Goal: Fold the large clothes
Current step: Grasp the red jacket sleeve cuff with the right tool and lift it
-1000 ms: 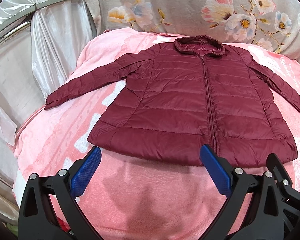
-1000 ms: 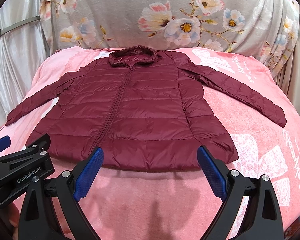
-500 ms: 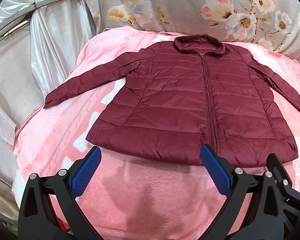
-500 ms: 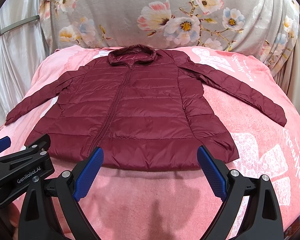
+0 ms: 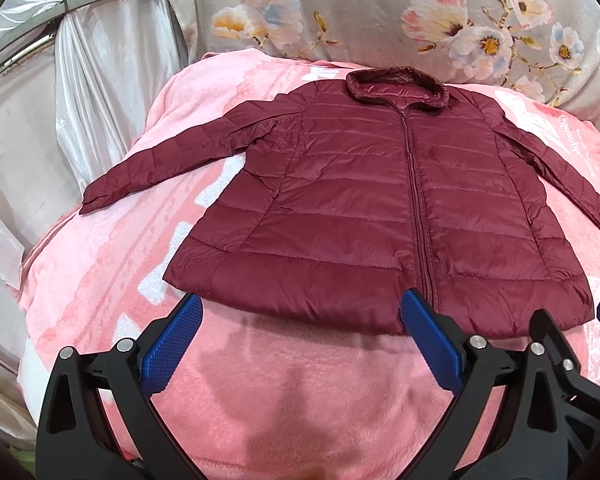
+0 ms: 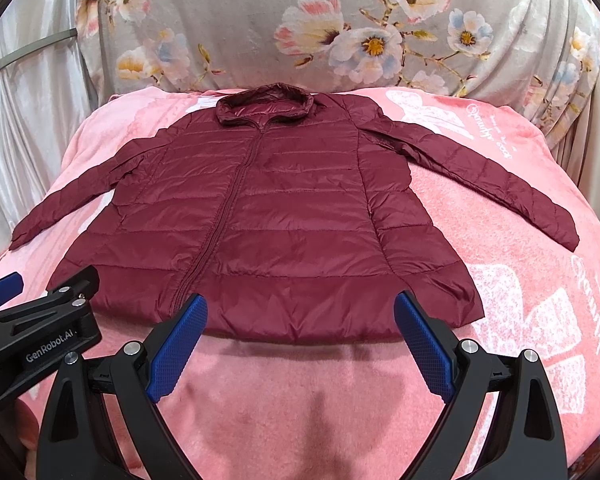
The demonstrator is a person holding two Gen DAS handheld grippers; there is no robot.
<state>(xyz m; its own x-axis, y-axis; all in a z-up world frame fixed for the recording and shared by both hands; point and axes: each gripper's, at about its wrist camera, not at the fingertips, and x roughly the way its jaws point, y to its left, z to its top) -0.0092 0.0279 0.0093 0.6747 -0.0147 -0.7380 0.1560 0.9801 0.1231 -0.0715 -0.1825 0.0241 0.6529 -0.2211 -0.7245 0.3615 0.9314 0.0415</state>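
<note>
Pink fleece blanket (image 6: pixel 300 400) covers the bed; maroon quilted puffer jacket (image 6: pixel 284 216) lies flat on it, zipped, sleeves spread. Left gripper (image 5: pixel 300 340) and right gripper (image 6: pixel 300 340) hover just before the hem, jaws wide apart, holding nothing.

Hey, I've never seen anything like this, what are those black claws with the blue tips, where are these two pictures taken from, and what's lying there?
These are two hand-held grippers, each carried by a person, with a wide-angle camera looking forward along its two fingers. One picture comes from the left gripper, the other from the right gripper. The blue parts are the grip pads at the fingertips. Both grippers are open and hold nothing; they hover just in front of the hem. A dark red puffer jacket lies flat, zipped up, sleeves spread out, on a pink blanket. A flowered cloth hangs behind. In the right gripper's picture, the left gripper shows at the left edge. The job is to fold the jacket; no fold is made yet.
</note>
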